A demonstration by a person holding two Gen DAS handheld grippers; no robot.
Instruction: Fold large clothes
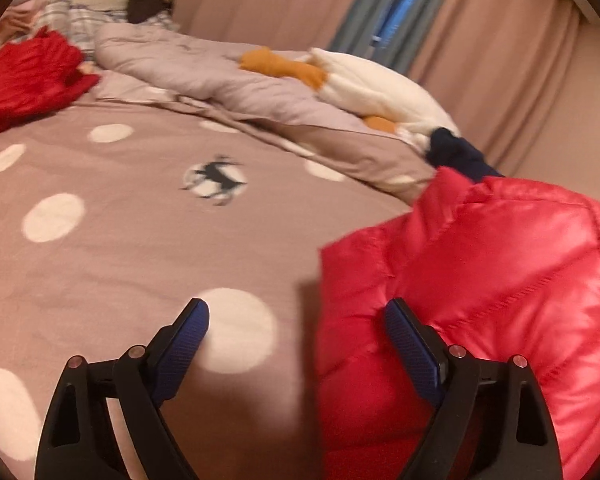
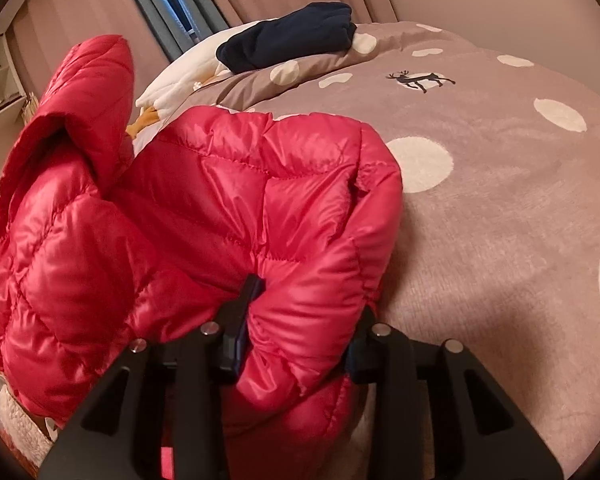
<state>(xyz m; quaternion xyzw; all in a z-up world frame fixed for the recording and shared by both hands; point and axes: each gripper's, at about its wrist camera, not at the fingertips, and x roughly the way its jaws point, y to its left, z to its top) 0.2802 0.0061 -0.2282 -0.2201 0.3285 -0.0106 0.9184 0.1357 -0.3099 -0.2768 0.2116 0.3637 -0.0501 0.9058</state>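
Observation:
A shiny red puffer jacket (image 2: 220, 200) lies bunched at the edge of the bed, its hood raised at the left. My right gripper (image 2: 310, 300) is shut on a puffy fold of it; the left finger (image 2: 248, 300) dents the fabric and the right finger is mostly buried in it. In the left wrist view the same jacket (image 1: 480, 260) fills the right side. My left gripper (image 1: 298, 306) stands wide open above the bed cover. The jacket's edge reaches in between its jaws, and its right finger (image 1: 412, 352) hangs over the red fabric without pressing on it.
The bed cover (image 1: 140, 240) is mauve with white dots and a deer print. A second red garment (image 1: 28, 76) lies far left, a lilac duvet (image 1: 188, 64) and a white-and-orange plush (image 1: 372, 84) at the back. A navy garment (image 2: 292, 40) rests by the curtains (image 1: 500, 60).

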